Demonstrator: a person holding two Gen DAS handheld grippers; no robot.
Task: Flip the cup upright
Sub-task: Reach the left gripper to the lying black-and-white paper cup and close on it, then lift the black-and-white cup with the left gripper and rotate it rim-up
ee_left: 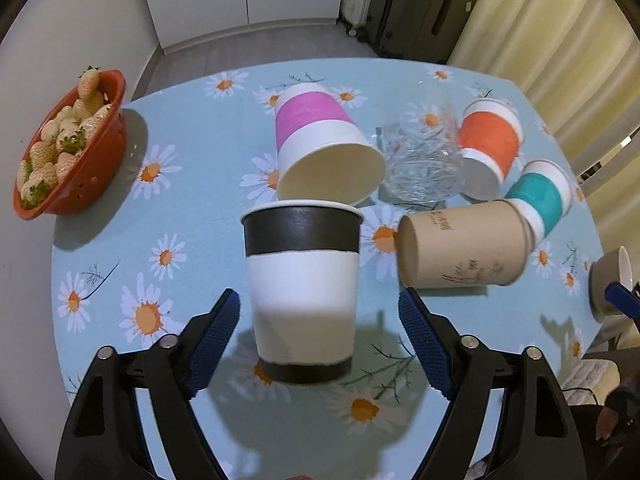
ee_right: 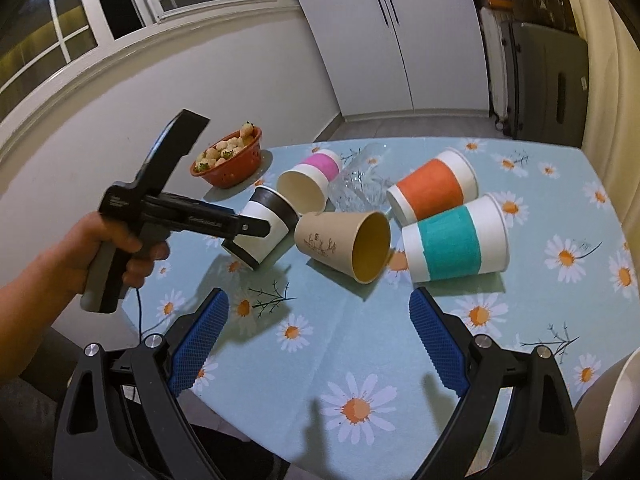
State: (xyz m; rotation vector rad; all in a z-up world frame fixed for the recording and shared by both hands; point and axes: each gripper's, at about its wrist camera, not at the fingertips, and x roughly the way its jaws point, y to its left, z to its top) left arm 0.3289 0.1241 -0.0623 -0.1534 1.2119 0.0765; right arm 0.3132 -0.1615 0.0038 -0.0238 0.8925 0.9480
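A black-and-white paper cup (ee_left: 302, 292) stands between the fingers of my left gripper (ee_left: 320, 344), mouth up and tilted, its base near the table. The jaws stand wide on either side of it with gaps to the cup walls. In the right wrist view the same cup (ee_right: 264, 232) leans with its mouth up to the right, and the left gripper (ee_right: 240, 226) reaches across it. My right gripper (ee_right: 316, 340) is open and empty above the table's near edge.
On the daisy tablecloth (ee_left: 120, 264) lie a pink-banded cup (ee_left: 320, 144), a brown cup (ee_left: 460, 248), an orange cup (ee_left: 488, 144), a teal cup (ee_left: 540, 196) and a clear glass (ee_left: 420, 160). A red colander of strawberries (ee_left: 68, 144) stands at the left. A bowl (ee_left: 612, 280) sits at the right edge.
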